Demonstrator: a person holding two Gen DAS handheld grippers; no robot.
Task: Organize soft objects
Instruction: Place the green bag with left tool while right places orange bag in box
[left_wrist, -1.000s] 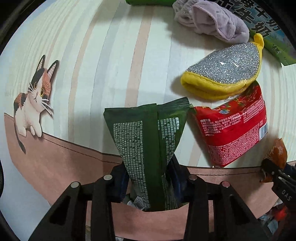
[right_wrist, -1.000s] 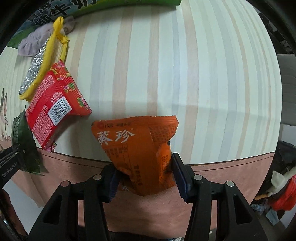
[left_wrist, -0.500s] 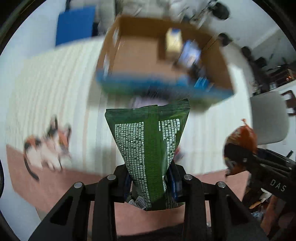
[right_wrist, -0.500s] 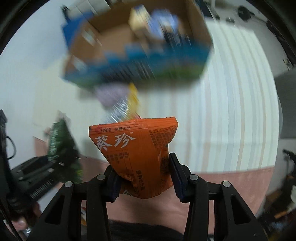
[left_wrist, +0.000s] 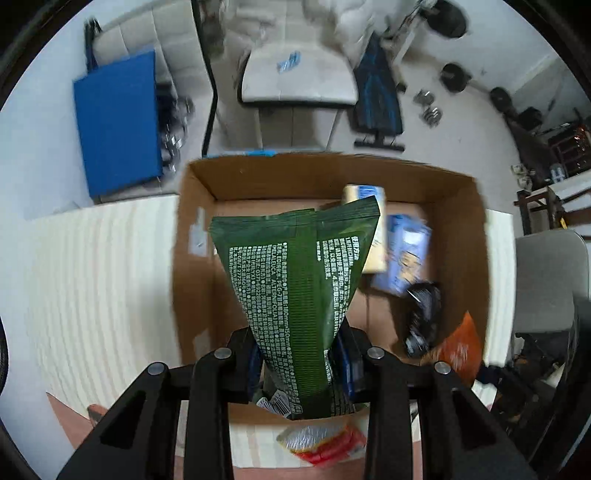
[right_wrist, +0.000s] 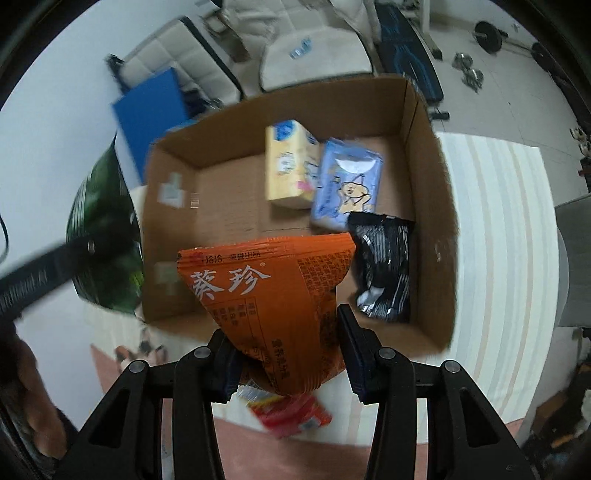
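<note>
A second ago both of your tools hung low over the striped surface (left_wrist: 92, 266), with the cat print, the yellow scrubber and the red packet spread out ahead of them. Now that view has dropped away: an open cardboard box (left_wrist: 192, 206) fills the space beneath both tools, and chairs and the room's floor show beyond it.

Your left tool (left_wrist: 301, 363) is clenched on the green pouch (left_wrist: 299, 280), gripping its lower end, so the pouch stands up from the jaws with its white print facing the camera. It hangs over the box's near left part.

Your right tool (right_wrist: 290, 350) grasps the orange snack bag (right_wrist: 273, 291) the same way, by its bottom, over the near edge of the box. The grip on both packs is the same as a second ago.

Inside the box, ahead of the right tool, lie a yellow tissue pack (right_wrist: 288, 166), a blue tissue pack (right_wrist: 345, 188) touching it on the right, and a black packet (right_wrist: 384, 266) nearer, just right of the orange bag.

Behind and below the right tool, a red packet (right_wrist: 291, 415) stays on the surface outside the box, blurred. From the right view the left tool and its green pouch appear off to the left, beside the box's left wall.
</note>
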